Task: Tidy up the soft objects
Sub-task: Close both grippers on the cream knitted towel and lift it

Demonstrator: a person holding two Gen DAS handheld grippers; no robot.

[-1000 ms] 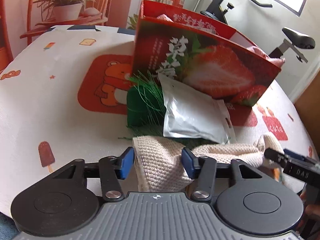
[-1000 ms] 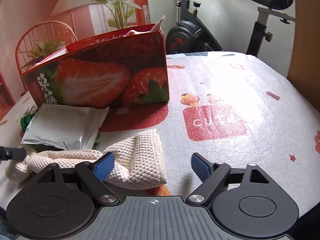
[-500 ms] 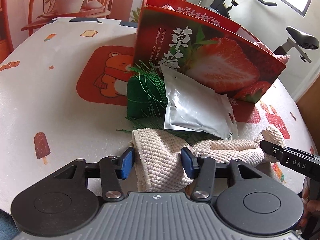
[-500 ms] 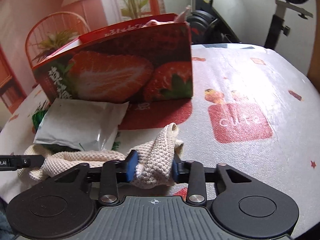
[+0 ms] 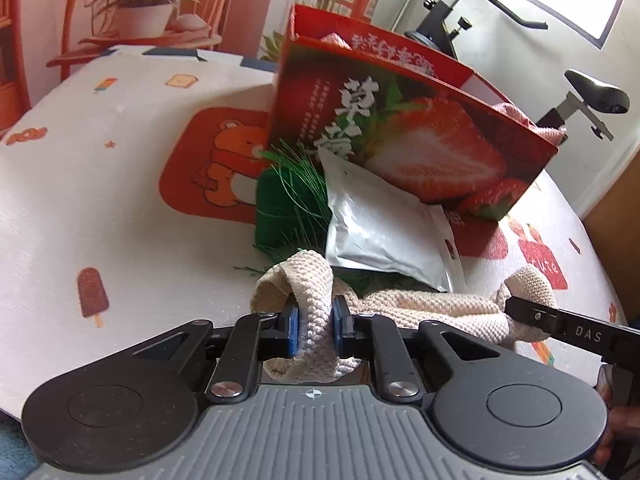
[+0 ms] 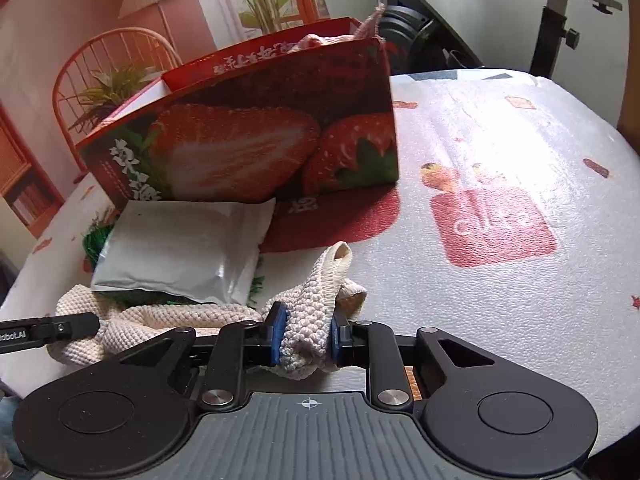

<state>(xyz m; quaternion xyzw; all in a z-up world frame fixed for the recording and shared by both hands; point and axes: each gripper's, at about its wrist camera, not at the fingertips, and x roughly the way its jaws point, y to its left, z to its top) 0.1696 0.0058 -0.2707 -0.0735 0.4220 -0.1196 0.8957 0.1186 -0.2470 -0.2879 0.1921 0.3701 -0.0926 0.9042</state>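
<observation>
A cream knitted cloth [image 5: 420, 312] lies stretched along the table's near edge. My left gripper [image 5: 314, 330] is shut on its left end. My right gripper [image 6: 306, 334] is shut on its right end [image 6: 316, 304]. The right gripper's tip also shows in the left wrist view [image 5: 532, 316], and the left gripper's tip in the right wrist view [image 6: 60, 328]. Behind the cloth lie a silver pouch [image 5: 384, 224] and a green tasselled item [image 5: 288, 204]. A red strawberry box [image 5: 408, 140] stands behind them, with pink cloth [image 6: 332, 40] inside.
The table has a white cartoon-print cover [image 6: 500, 200]. An exercise bike [image 5: 580, 96] stands past the far edge. A potted plant [image 5: 144, 12] sits on an orange rack at the back left. A wooden panel [image 5: 616, 216] stands to the right.
Both grippers closed on the cloth: the right one about half a second ago, the left one just now. The cloth's ends are bunched up between the pads.
</observation>
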